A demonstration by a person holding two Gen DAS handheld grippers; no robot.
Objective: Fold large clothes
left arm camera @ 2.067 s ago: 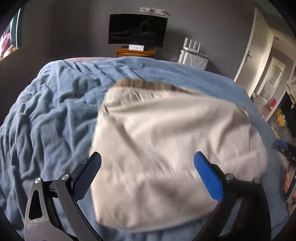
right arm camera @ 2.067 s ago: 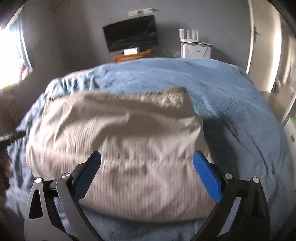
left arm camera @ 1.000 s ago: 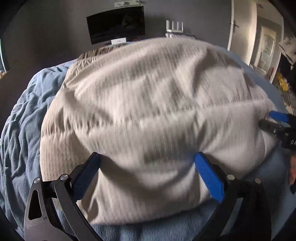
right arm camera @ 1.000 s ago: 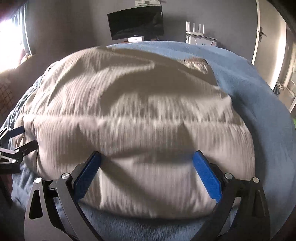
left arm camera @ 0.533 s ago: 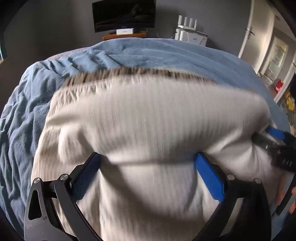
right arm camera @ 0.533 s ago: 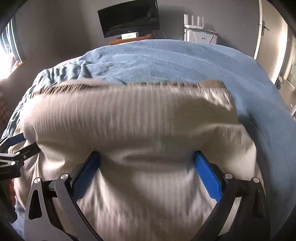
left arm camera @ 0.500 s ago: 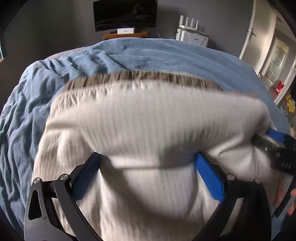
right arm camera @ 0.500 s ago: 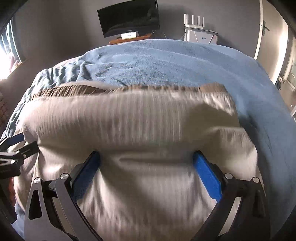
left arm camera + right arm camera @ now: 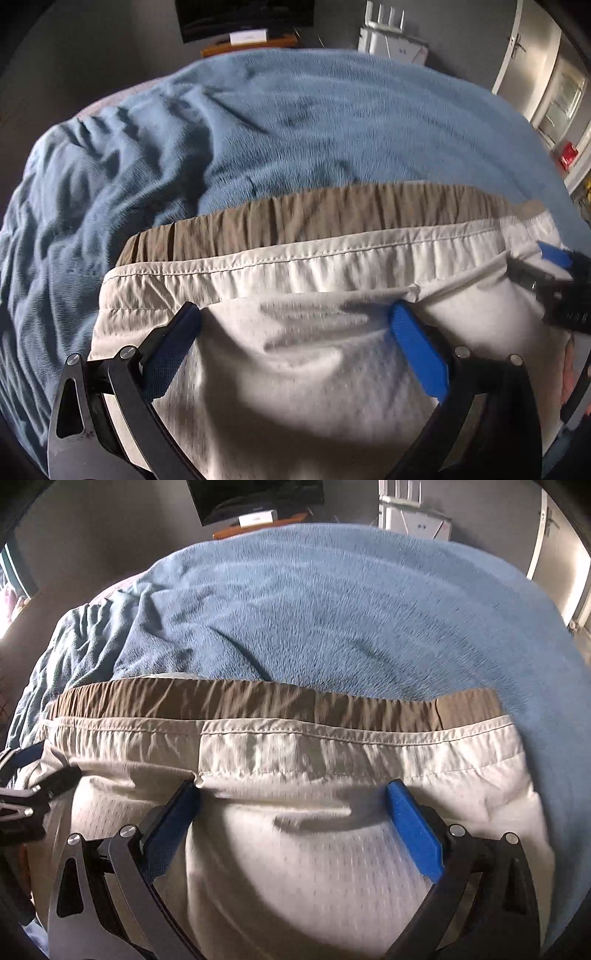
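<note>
Shorts [image 9: 314, 369] now dropped lower — blue blanket [image 9: 295, 129] exposed, TV [image 9: 255, 494] behind, both jaws spread.

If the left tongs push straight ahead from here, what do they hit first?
Most likely the white garment itself: its mesh cloth already fills the gap between the open left tongs, with the stitched hem and brown waistband just beyond, then the blue blanket. Depth is hard to judge.
</note>
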